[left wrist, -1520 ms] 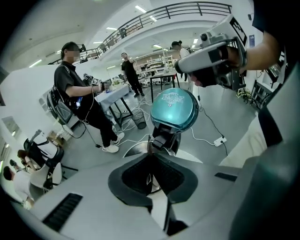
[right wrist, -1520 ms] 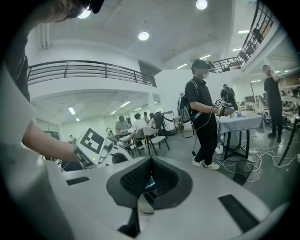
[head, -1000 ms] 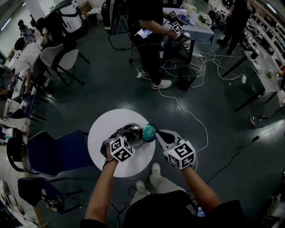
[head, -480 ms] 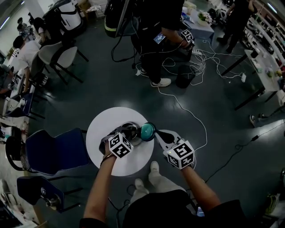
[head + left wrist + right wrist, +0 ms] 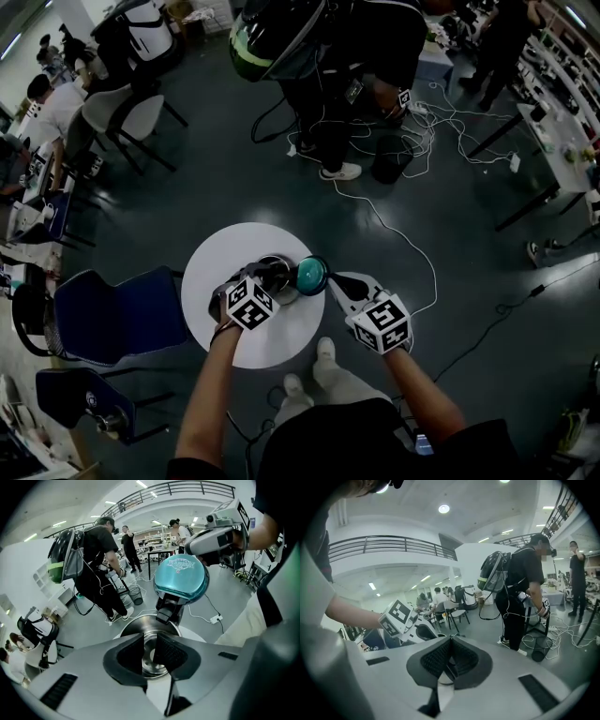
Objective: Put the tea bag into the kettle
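Left tool (image 5: 150,637), jaws slightly parted and empty, hovers over the open steel kettle (image 5: 133,620). A pale patch (image 5: 149,658) inside may be the tea bag. Right tool (image 5: 450,639), closed, apparently pinches the raised teal lid (image 5: 180,578). The drop looks done; next, lower the lid.

Readable text: none was found.
Kettle lid (image 5: 181,576): raised emblem, wording was illegible.
Marker cube (image 5: 397,617): black-white squares only.
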A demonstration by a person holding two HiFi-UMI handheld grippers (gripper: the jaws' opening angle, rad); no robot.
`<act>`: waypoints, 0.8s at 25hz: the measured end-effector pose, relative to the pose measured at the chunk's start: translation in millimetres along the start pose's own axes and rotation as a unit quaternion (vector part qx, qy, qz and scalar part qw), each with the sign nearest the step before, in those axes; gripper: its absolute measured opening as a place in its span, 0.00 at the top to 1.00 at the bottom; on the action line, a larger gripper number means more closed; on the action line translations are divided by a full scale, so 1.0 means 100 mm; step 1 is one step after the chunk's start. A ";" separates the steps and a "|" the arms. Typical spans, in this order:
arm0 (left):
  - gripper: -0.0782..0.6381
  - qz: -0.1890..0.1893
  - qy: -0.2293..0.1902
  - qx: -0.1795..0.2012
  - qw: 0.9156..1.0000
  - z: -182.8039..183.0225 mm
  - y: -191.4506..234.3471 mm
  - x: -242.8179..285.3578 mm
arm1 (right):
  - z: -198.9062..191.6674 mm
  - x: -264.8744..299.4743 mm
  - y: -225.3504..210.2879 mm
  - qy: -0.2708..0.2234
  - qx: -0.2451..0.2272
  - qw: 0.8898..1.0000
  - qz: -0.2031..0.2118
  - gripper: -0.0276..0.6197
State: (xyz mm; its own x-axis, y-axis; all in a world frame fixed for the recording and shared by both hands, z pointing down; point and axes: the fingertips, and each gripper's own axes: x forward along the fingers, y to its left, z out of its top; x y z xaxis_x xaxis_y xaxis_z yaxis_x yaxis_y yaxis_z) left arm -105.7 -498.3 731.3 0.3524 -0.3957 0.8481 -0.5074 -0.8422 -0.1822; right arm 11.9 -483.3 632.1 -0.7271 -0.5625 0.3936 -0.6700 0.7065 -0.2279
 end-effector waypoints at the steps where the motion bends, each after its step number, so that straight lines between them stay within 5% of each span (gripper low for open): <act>1: 0.76 0.000 0.000 0.000 1.000 0.02 -0.01 0.00 | 0.01 -0.01 -0.02 -0.001 0.000 1.000 0.000 0.93; 20: 0.85 0.045 -0.102 -0.037 0.993 0.09 -0.26 -0.99 | 0.24 -0.21 0.61 -0.025 -0.024 0.999 -0.002 0.93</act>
State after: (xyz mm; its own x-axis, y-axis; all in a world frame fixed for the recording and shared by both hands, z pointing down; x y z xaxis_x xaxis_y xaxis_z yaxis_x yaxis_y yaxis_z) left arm -120.4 -440.0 647.8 0.4513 -0.5410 0.7097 -0.5977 -0.7738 -0.2098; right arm -17.6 -438.6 588.3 -0.7320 -0.5846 0.3499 -0.6655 0.7236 -0.1832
